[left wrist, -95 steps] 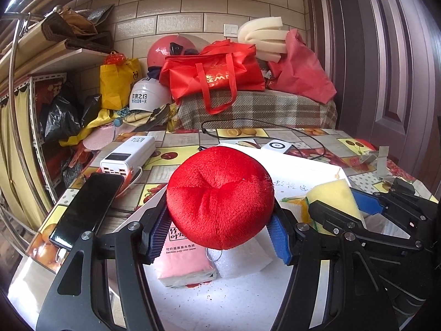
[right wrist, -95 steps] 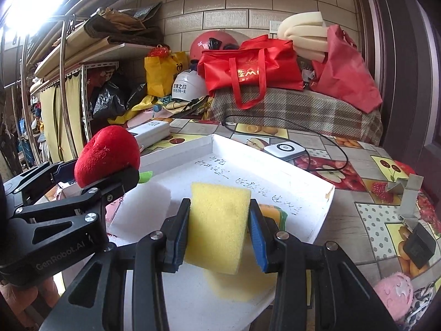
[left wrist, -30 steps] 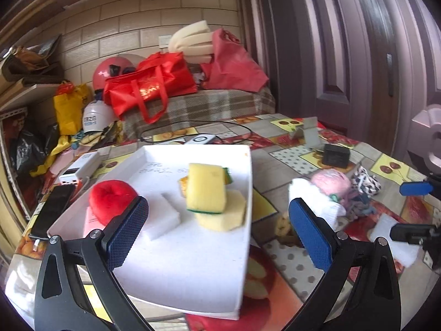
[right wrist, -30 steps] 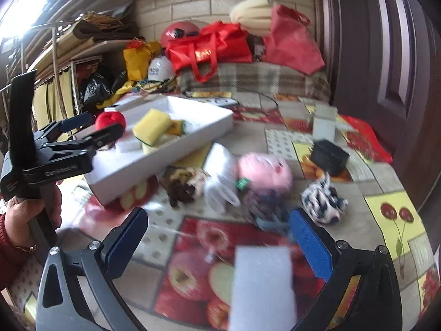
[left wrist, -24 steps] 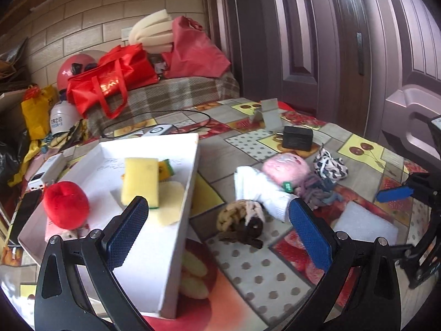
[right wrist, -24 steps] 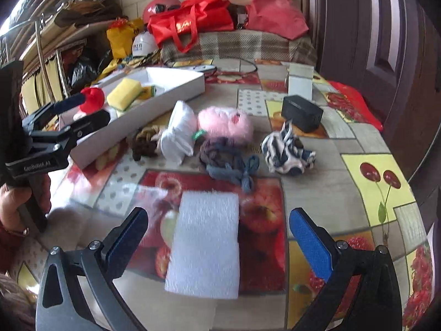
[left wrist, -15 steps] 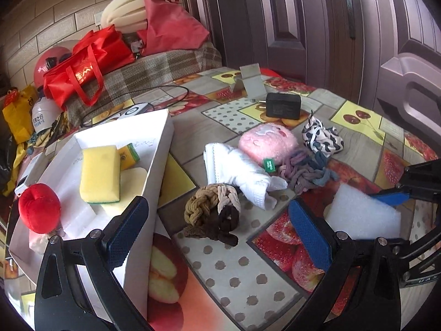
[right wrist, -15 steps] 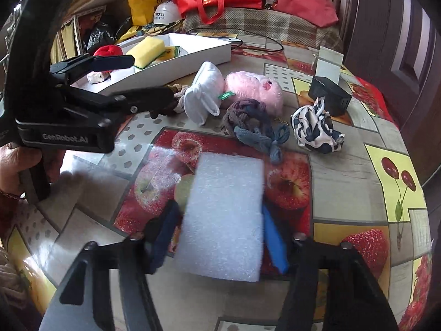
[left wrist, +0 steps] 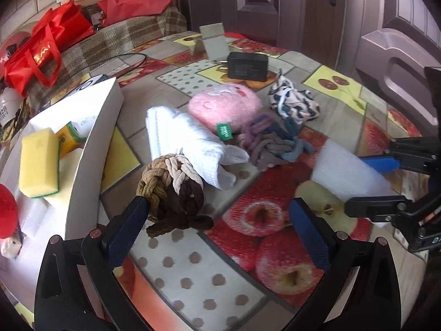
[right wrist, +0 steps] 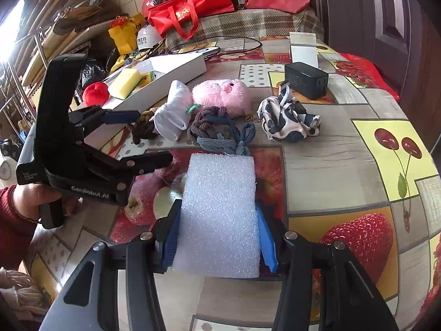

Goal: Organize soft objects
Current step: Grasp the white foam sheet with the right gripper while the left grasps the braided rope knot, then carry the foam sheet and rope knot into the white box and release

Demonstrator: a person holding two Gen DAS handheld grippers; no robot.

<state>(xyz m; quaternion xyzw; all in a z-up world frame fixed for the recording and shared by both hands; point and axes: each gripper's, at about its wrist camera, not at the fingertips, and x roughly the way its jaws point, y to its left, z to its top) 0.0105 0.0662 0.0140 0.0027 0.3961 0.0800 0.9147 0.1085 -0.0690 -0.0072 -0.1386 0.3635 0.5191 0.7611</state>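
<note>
- My right gripper (right wrist: 217, 237) has clamped down on the white foam pad (right wrist: 220, 209), both blue pads pressed into its long sides. The foam lies flat on the fruit-print table (right wrist: 344, 165), far end pointing at the pile of soft stuff.
- Left gripper (left wrist: 217, 229) is spread wide with nothing gripped. The brown braided scrunchie (left wrist: 171, 190) sits right at its left fingertip, maybe touching, can't say for sure. Bare tablecloth fills the rest of the gap.
- Just past the scrunchie: a white sock (left wrist: 190, 140), then the pink plush (left wrist: 224, 107), a tangle of purple-grey bands (left wrist: 270, 143) and a black-and-white cloth (left wrist: 293, 102), all bunched close together.
- White tray (left wrist: 102, 127) is off to the left of the left gripper, already holding a yellow sponge (left wrist: 38, 162) and a red plush (left wrist: 7, 209).
- From the right camera, a hand (right wrist: 41, 195) in a red sleeve holds the left gripper just left of the foam.
</note>
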